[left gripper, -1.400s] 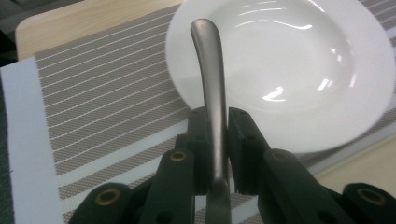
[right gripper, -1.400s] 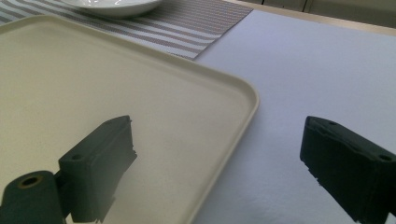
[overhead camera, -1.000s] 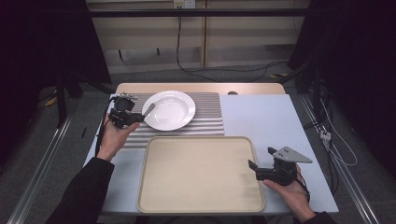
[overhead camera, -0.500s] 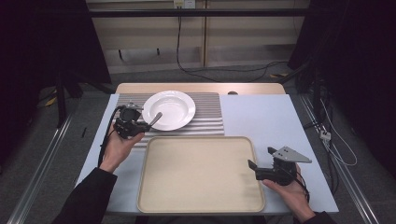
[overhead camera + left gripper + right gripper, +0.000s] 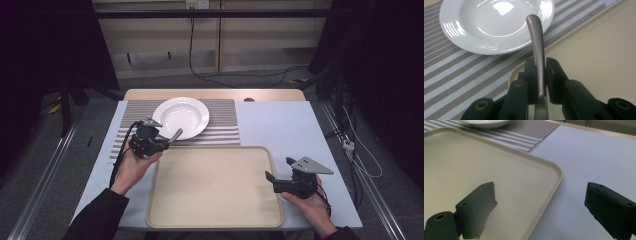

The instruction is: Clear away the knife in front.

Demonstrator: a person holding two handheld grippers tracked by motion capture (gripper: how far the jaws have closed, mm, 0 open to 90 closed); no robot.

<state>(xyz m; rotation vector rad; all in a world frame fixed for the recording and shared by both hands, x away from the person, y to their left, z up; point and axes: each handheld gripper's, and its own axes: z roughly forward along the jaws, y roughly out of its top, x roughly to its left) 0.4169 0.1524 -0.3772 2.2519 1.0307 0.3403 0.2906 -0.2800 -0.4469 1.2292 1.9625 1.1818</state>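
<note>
In the high view, the left gripper point(image 5: 167, 140) sits left of centre in the frame, over the near edge of the striped mat point(image 5: 220, 125), and its jaws are clenched on a grey metal utensil handle point(image 5: 176, 134). The handle sticks out toward the upper right, with its tip just beside the rim of the white plate point(image 5: 181, 116); which kind of utensil it is cannot be told. In the left gripper view, the handle point(image 5: 537, 47) stands between the two black pads point(image 5: 530, 75) and its curved end rises in front of the plate point(image 5: 496, 22). The beige tray point(image 5: 215, 185) lies in the lower middle of the frame. The right gripper point(image 5: 272, 176) is at the lower right, over the tray's right edge, with its jaws wide apart and nothing between them.
</note>
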